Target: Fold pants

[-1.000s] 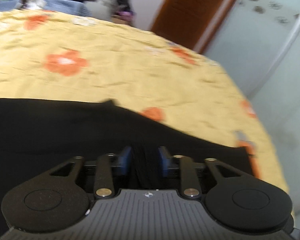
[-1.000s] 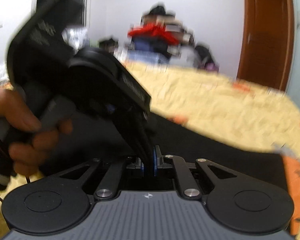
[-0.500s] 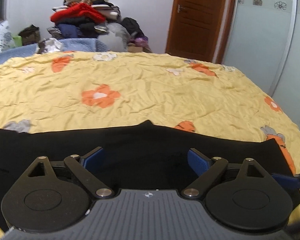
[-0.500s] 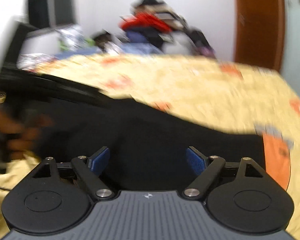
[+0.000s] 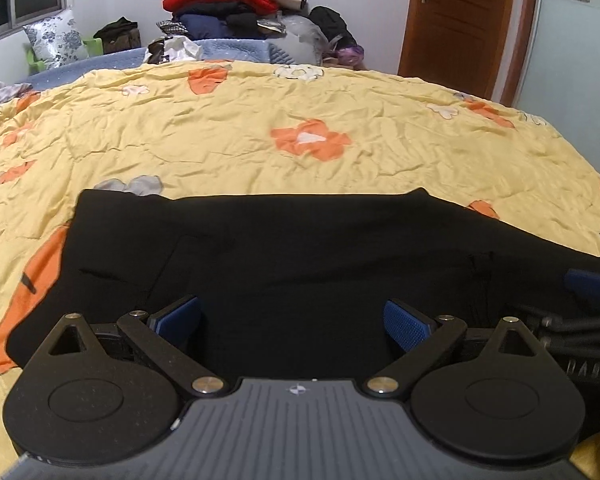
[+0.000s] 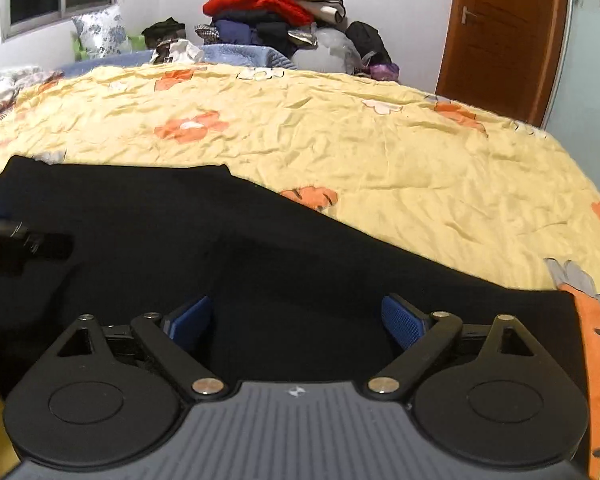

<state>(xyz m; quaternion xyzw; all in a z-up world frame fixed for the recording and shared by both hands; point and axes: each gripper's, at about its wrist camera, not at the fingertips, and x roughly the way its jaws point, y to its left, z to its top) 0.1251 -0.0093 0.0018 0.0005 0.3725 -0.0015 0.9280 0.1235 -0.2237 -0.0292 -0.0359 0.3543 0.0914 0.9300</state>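
Black pants (image 5: 284, 248) lie flat, folded lengthwise, across the near part of a yellow flowered bedspread (image 5: 260, 136); they also show in the right wrist view (image 6: 204, 232). My left gripper (image 5: 292, 320) is open and empty just above the pants near their left half. My right gripper (image 6: 296, 322) is open and empty above the right half. A blue pad of the right gripper shows at the right edge of the left wrist view (image 5: 588, 282). Part of the left gripper shows at the left edge of the right wrist view (image 6: 16, 240).
A pile of clothes (image 5: 228, 4) stands behind the far edge of the bed. A flowered pillow (image 5: 56, 42) lies at the far left under a window. A brown door (image 5: 460, 20) is at the far right. The bed's right edge falls off beside a pale wardrobe (image 5: 572, 40).
Both grippers were shut on the pants a second ago, opened and let go half a second ago, and have since drawn back slightly. The pants now lie flat on the bed.
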